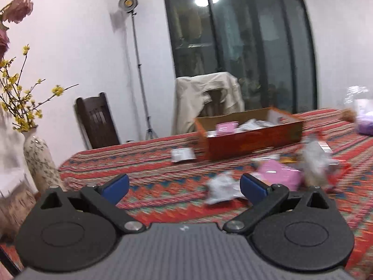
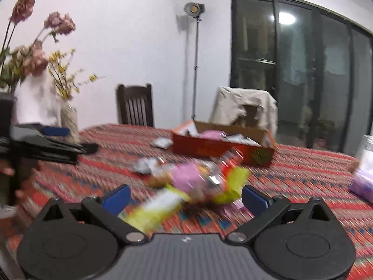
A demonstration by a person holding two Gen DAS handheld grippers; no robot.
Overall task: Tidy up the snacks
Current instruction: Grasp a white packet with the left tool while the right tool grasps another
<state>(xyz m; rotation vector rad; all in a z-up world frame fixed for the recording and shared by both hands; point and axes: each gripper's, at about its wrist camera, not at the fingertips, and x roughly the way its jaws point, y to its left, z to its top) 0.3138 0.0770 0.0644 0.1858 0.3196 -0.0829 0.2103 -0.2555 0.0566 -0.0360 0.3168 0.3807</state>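
Note:
An orange cardboard box (image 1: 251, 143) with several snack packets inside stands on the patterned tablecloth; it also shows in the right wrist view (image 2: 209, 148). Loose snacks lie in front of it: a pink packet (image 1: 278, 175), a white packet (image 1: 221, 187), a flat white packet (image 1: 183, 155). In the right wrist view a yellow-green packet (image 2: 160, 206) and a pink packet (image 2: 186, 177) lie in a blurred pile. My left gripper (image 1: 184, 187) is open and empty above the cloth. My right gripper (image 2: 185, 198) is open and empty, just before the pile.
A speckled vase (image 1: 39, 161) with yellow flowers stands at the table's left end. A clear bag with purple contents (image 2: 363, 177) sits at the right. Two chairs (image 1: 96, 123), one draped with a cream jacket (image 1: 207, 100), stand behind the table. My left gripper shows at left in the right wrist view (image 2: 53, 140).

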